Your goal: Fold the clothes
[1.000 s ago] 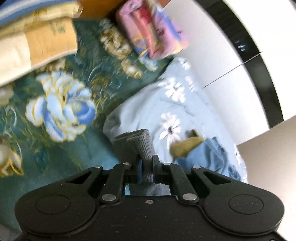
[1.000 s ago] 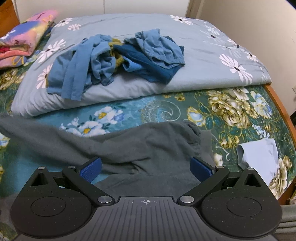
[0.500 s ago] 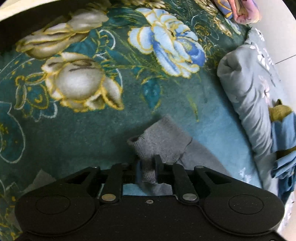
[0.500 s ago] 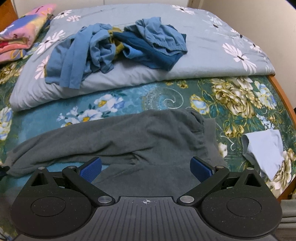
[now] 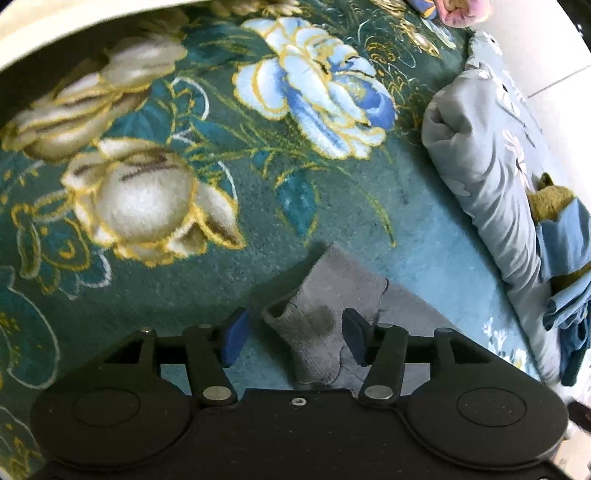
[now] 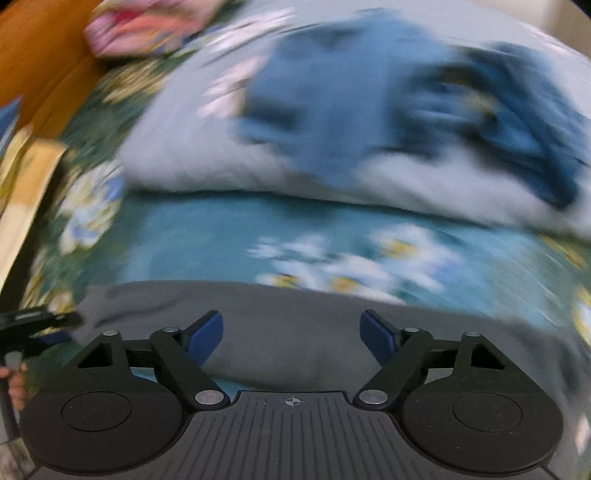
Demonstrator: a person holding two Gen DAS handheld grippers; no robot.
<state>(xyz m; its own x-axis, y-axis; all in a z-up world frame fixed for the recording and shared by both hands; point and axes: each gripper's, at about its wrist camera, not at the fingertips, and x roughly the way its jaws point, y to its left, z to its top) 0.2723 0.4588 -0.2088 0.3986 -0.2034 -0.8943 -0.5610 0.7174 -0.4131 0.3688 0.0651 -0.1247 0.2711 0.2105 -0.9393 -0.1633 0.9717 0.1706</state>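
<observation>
A grey garment lies flat on the green floral bedspread (image 5: 155, 280). Its ribbed sleeve cuff (image 5: 314, 314) lies between the blue pads of my left gripper (image 5: 293, 334), which is open and not holding it. In the blurred right wrist view the garment's grey body (image 6: 295, 325) spreads under my right gripper (image 6: 291, 334), which is open and empty just above it. The left gripper (image 6: 40, 319) shows at that view's left edge, by the sleeve end.
A folded grey floral quilt (image 5: 491, 155) lies along the far side with a pile of blue clothes (image 6: 351, 110) and an olive piece (image 5: 550, 199) on it. A pink folded blanket (image 6: 147, 26) and the wooden bed frame (image 6: 40, 55) are at the far left.
My left gripper has opened and let go of the sleeve cuff, which now rests on the bedspread. My right gripper has swung quickly left, blurring its view.
</observation>
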